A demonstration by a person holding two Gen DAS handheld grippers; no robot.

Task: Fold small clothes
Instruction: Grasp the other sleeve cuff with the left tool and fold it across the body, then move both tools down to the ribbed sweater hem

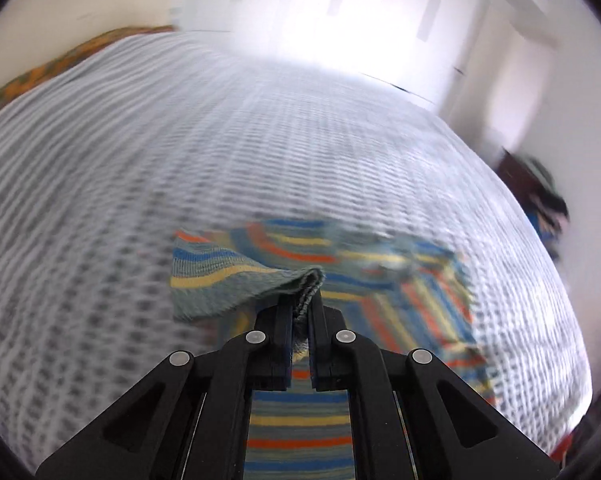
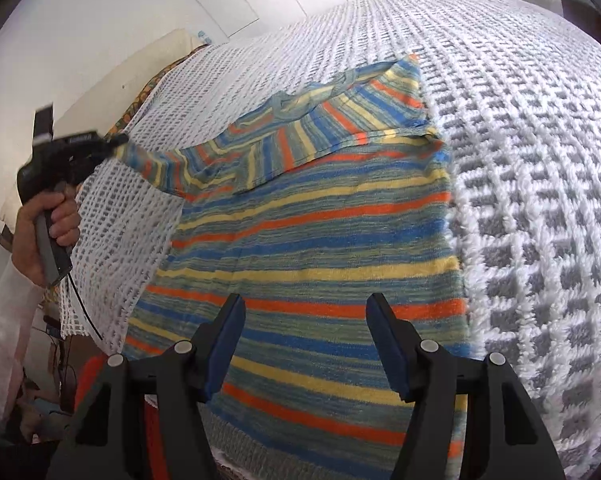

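A small striped knit sweater point(image 2: 312, 240) in blue, yellow, orange and green lies flat on the bed. Its right sleeve is folded across the chest. My left gripper point(image 1: 300, 300) is shut on the cuff of the left sleeve point(image 1: 236, 276) and holds it lifted off the bed. In the right wrist view the left gripper point(image 2: 114, 142) shows at the far left, pulling the sleeve point(image 2: 160, 164) out sideways. My right gripper point(image 2: 304, 312) is open and empty, hovering over the sweater's lower hem.
The bed is covered by a white and grey woven blanket point(image 2: 532, 168). An orange patterned cloth point(image 1: 52, 68) lies at the bed's far edge. A dark bundle of clothes point(image 1: 540, 200) sits beside the bed at the right. White wardrobe doors stand behind.
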